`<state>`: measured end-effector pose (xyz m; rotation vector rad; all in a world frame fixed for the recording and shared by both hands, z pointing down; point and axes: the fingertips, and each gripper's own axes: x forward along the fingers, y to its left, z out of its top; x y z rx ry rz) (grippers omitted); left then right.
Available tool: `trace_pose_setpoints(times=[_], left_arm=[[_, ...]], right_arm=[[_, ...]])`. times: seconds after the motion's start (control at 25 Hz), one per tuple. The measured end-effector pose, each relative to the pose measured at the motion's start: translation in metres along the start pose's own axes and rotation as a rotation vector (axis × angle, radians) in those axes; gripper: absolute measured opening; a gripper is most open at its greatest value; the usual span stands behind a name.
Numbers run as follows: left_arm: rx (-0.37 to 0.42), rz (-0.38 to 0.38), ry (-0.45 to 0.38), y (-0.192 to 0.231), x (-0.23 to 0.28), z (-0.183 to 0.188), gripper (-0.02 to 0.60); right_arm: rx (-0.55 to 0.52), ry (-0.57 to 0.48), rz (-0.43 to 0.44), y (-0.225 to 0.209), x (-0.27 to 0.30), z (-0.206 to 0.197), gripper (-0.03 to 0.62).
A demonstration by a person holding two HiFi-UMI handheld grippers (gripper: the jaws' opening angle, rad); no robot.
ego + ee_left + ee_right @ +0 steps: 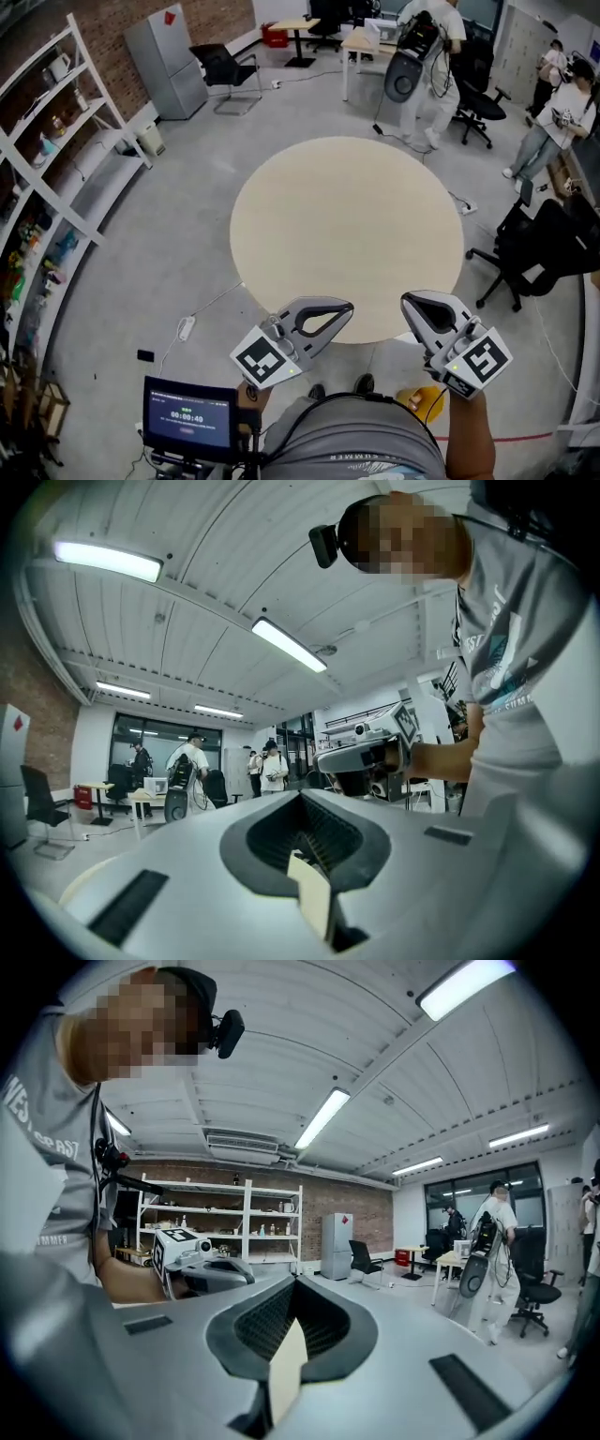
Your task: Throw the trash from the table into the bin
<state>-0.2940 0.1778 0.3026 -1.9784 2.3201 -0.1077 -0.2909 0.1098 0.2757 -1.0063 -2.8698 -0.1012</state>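
- Hard to make out in any view: trash or a bin, so cannot tell where the trash lies relative to either gripper.
- In the middle of the head view: the round table [347, 216], showing only a plain beige top, with its near rim partly covered by both grippers.
- Over the table's near rim, left of centre: left gripper [342, 311], jaws closed tip to tip and gripping nothing.
- Over the same rim, right of centre and close beside the first: right gripper [410, 302], jaws likewise pressed together with nothing held.
- In each gripper view, behind the closed tips: a pale beige sliver, unclear whether table top or part of the jaw.
- Below the table's near rim: grey shirt [361, 441] of the person holding the grippers, cut off by the frame edge.
- Just beside the shirt, under the right forearm: a yellow thing [422, 398], half hidden and not identifiable.
- On the floor left of the table's near side: a small screen [187, 417], figures too small to read.
- Left of the table: white shelving [56, 169], cut off at the frame edge, its contents too small to name.
- Beyond the table's far side: a grey cabinet [173, 61], a black chair [225, 66] and a standing person [427, 66] by desks.
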Motion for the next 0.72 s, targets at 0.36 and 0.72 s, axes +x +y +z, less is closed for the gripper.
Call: trace_pose_setpoints(times=[0.36, 0.72], left_arm=[[0.001, 0.084, 0.038, 0.028, 0.009, 0.01, 0.041], [-0.017, 0.099, 0.093, 0.037, 0.02, 0.003, 0.041]], right_arm=[[0.014, 0.002, 0.109, -0.023, 0.027, 0.011, 0.011], [0.042, -0.001, 0.123, -0.046, 0.034, 0.002, 0.011]])
